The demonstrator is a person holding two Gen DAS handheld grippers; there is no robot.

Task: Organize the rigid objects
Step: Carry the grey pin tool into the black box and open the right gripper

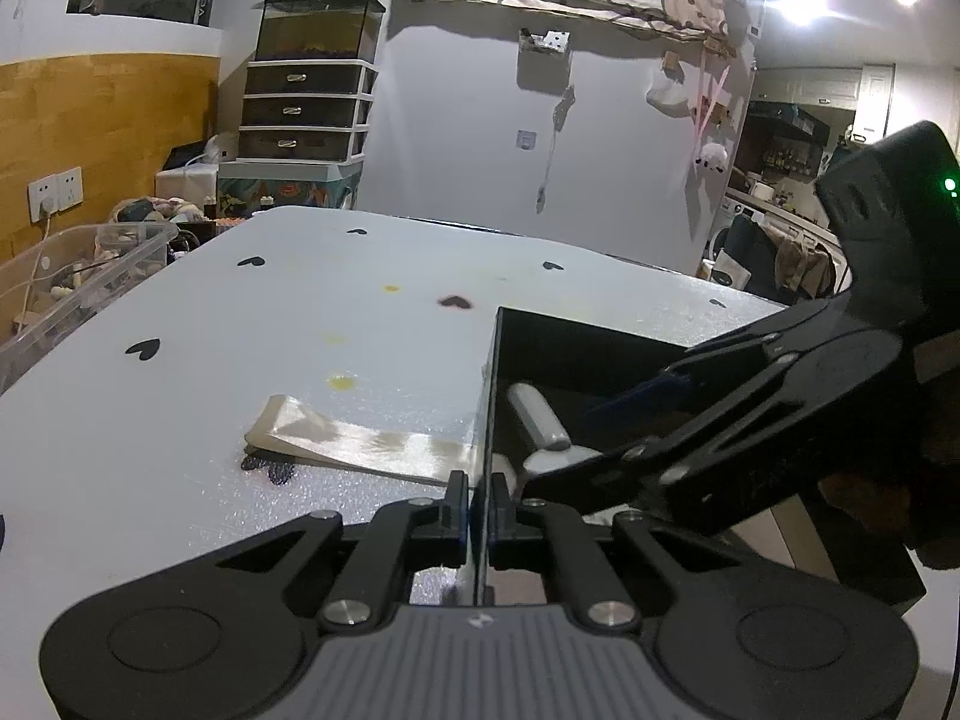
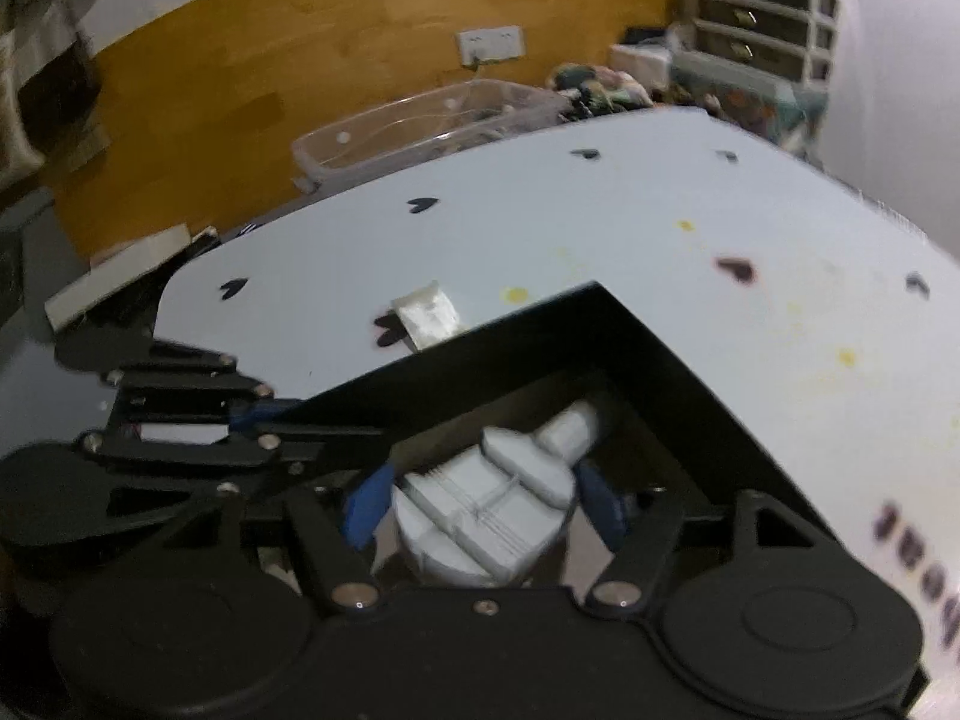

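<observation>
A black open box [image 1: 576, 348] stands on the white table. My left gripper [image 1: 479, 504] is shut on the box's near left wall, one finger on each side. My right gripper [image 2: 486, 498] reaches down into the box [image 2: 600, 330] and is shut on a grey plastic part [image 2: 492, 516] with a cylindrical end, blue pads against its sides. In the left wrist view the grey part [image 1: 537, 414] shows inside the box under the right gripper [image 1: 606, 420]. The left gripper shows in the right wrist view [image 2: 264, 420] on the box wall.
A cream ribbon-like strip [image 1: 360, 438] lies on the white table [image 1: 240, 312] just left of the box; it shows in the right wrist view [image 2: 429, 315] too. A clear plastic bin [image 1: 72, 276] sits off the table's left edge. Drawers [image 1: 303, 108] stand behind.
</observation>
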